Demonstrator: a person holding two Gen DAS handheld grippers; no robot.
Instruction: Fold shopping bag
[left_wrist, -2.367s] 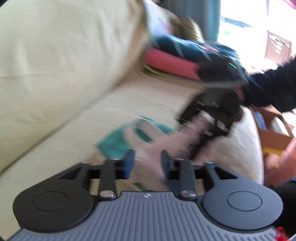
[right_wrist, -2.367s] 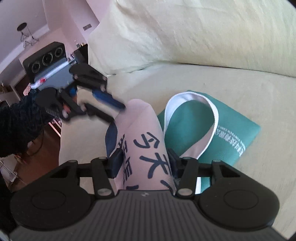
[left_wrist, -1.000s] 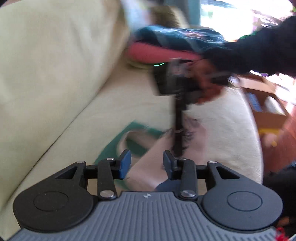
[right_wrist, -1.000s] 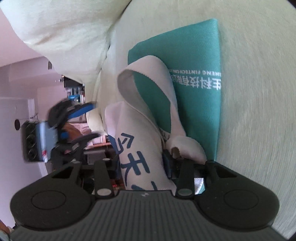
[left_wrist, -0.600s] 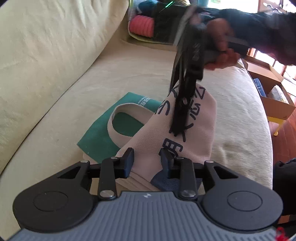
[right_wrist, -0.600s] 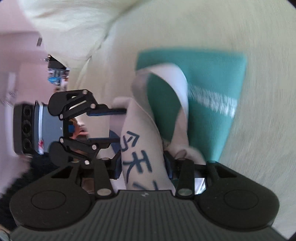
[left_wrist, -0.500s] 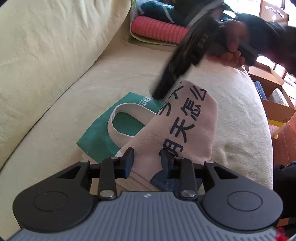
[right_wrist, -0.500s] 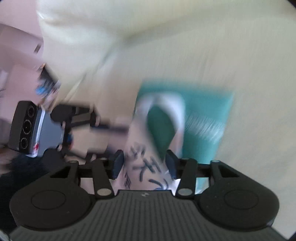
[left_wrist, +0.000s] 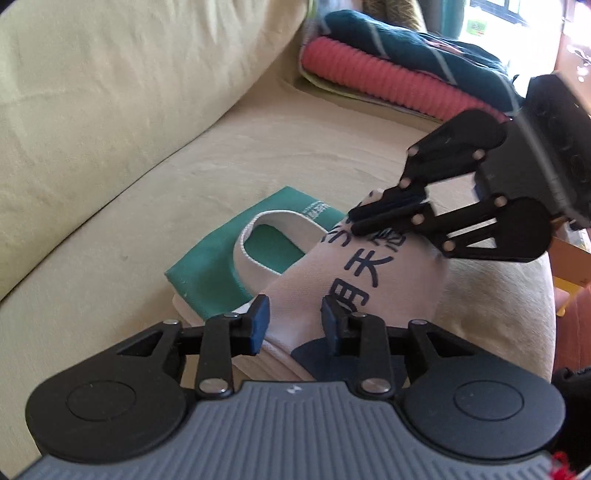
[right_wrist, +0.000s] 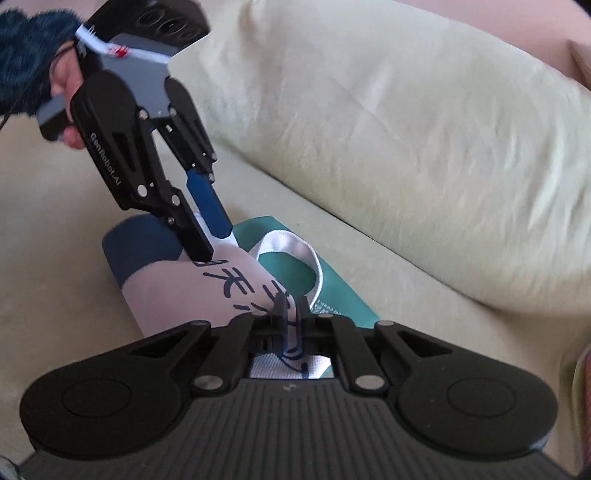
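Now the pale canvas shopping bag with dark blue printed characters (left_wrist: 354, 280) lies humped on the cream, coarse-woven sofa seat (left_wrist: 258, 155), partly over a flat teal fabric bag with white lettering (left_wrist: 221, 258) whose off-white webbing handle (left_wrist: 255, 236) loops across it. A dark blue panel of the canvas bag shows at its near end (right_wrist: 136, 243). Behind rises a plump, creased pale-yellow back cushion (right_wrist: 406, 129); at the far end of the seat sits a stack of folded things: a ribbed coral-pink one (left_wrist: 388, 85) under dark teal cloth (left_wrist: 406, 44).

The left gripper (left_wrist: 293, 321), black-linked with blue pads, has its jaws partway apart, straddling the canvas bag's near edge with the cloth bulging between them; whether the pads (right_wrist: 210, 206) actually press it I cannot tell. The right gripper (right_wrist: 290, 306) is fully closed, pinching a thin fold of the canvas bag's far edge between its fingertips, which meet on the cloth in the left wrist view (left_wrist: 384, 214). A hand (right_wrist: 66, 85) in a fuzzy dark sleeve holds the left gripper's handle.

Compared with a second ago, the right gripper has rolled from edge-on to lying flat and has gone from straddling the bag loosely to clamping its edge; the left gripper has narrowed slightly, and the blur is gone.
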